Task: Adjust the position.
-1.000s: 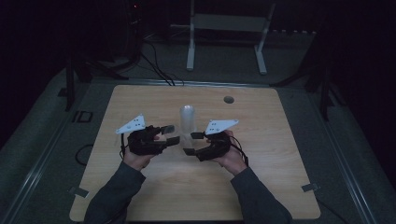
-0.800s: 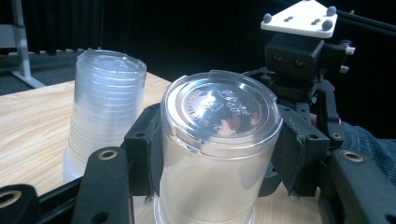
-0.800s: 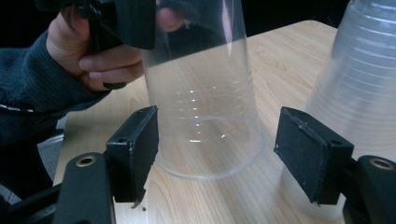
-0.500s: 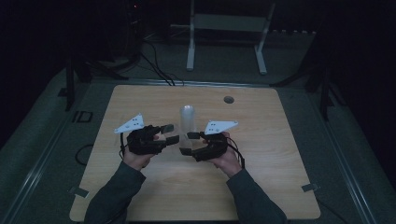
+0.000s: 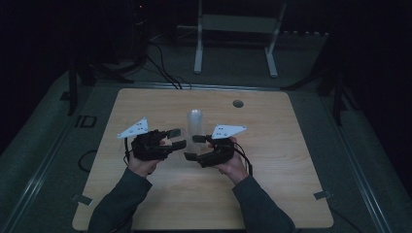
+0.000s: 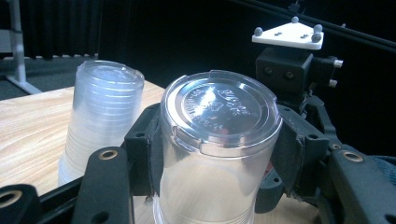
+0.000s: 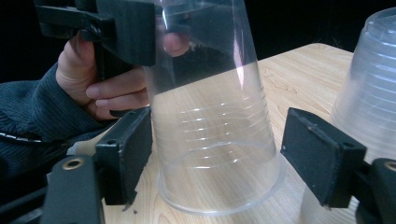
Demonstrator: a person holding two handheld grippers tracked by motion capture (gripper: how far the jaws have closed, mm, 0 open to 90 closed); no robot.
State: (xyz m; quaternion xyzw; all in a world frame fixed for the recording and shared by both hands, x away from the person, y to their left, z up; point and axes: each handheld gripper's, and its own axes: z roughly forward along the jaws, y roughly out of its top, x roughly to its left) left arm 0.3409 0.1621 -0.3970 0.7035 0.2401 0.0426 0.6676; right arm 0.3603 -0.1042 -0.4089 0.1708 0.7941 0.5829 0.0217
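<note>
Clenched the left tool (image 6: 217, 161) on the single clear plastic cup (image 6: 219, 107), high on its wall near the closed base. Held that cup upside down, long axis upright, base uppermost and open rim at or just above the pale wooden tabletop (image 5: 272, 160), too close to tell whether touching. Set the right tool (image 7: 224, 161) level around the lower, wider part of the same cup, one black pad to each side. Had just been spreading those jaws, with the cup between them but unpressed and a clear gap at the right-hand pad, so released. Placed both tools face to face across the cup near the tabletop's middle, left higher, right lower along the one upright axis. Noted the tall stack of nested clear plastic cups (image 5: 196, 124) standing just beyond, close beside the right tool's outer jaw. Judged the left grip alone enough for a straight lift along that axis, and a backward retreat of the right tool needed to avoid brushing rim or stack.
</note>
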